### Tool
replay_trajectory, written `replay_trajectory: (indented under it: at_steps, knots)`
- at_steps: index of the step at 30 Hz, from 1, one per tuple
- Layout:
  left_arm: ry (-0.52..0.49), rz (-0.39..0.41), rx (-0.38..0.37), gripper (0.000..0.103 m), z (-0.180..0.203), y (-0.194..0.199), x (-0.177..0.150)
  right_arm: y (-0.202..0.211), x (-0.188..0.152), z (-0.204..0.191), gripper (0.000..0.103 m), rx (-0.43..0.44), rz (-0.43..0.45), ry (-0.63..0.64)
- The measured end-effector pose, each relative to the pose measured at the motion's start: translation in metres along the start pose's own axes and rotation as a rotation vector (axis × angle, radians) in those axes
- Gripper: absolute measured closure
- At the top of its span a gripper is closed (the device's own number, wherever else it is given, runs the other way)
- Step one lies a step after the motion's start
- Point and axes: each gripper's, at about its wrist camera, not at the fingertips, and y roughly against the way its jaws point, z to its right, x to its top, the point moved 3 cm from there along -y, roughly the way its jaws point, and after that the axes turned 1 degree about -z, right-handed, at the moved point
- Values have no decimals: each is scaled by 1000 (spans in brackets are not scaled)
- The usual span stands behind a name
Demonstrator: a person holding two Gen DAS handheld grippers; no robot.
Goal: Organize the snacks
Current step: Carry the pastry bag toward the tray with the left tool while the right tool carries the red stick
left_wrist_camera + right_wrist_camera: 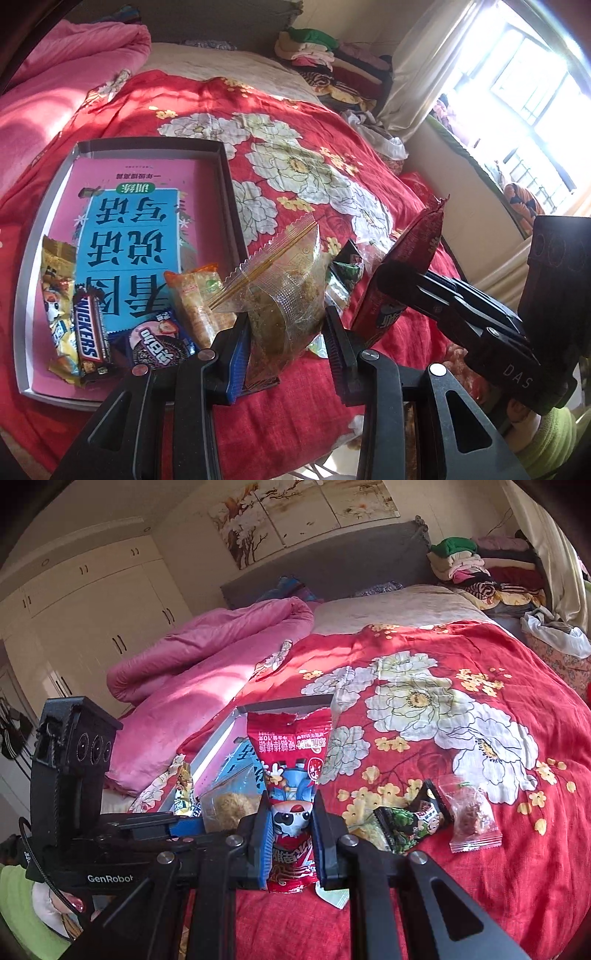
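Clamped in the left hand-held gripper (286, 345), a clear crinkly snack pouch (284, 291) hangs beside the shallow grey box (37, 229). Right hand-held gripper (290, 834) pinches a red packet (290, 753); only its view shows 2 loose snacks (439, 818) on the floral bedspread (517, 867).

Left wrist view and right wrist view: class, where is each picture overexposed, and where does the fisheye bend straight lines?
Left wrist view: the window is blown out white, and the box edges curve. Right wrist view: sunlight patches the red floral bedspread, the wardrobe lines bow, and the corners darken.
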Motion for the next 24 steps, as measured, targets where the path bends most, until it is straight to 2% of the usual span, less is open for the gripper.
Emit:
replay_trajectory:
  at_steps: [15, 24]
  knots:
    - [135, 124, 105, 65, -79, 62, 9, -21, 3, -40, 84, 62, -29, 62]
    - [183, 114, 141, 65, -107, 76, 0, -34, 4, -54, 84, 71, -47, 87]
